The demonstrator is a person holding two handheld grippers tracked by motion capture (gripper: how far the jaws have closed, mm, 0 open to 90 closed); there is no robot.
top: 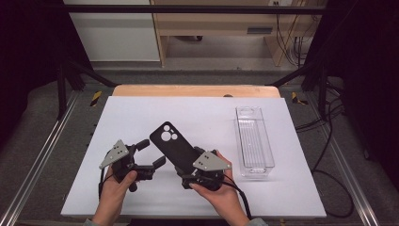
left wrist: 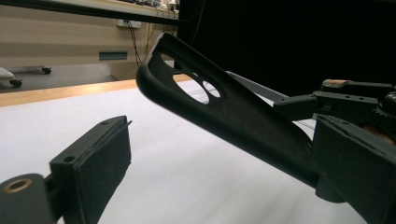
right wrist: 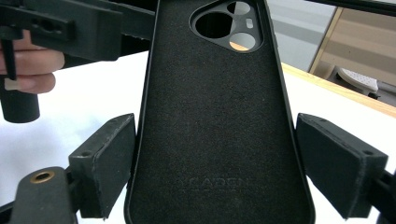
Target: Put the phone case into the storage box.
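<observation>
The black phone case [top: 172, 146] is held by its bottom end in the right gripper [top: 190, 175], jaws clamped on its sides, while the left gripper [top: 153, 155], jaws apart, is just beside it.

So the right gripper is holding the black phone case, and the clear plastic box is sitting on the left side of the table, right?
Not quite. The right gripper does hold the black phone case, but the clear plastic box sits on the right side of the table, not the left. The high view shows it.
</observation>
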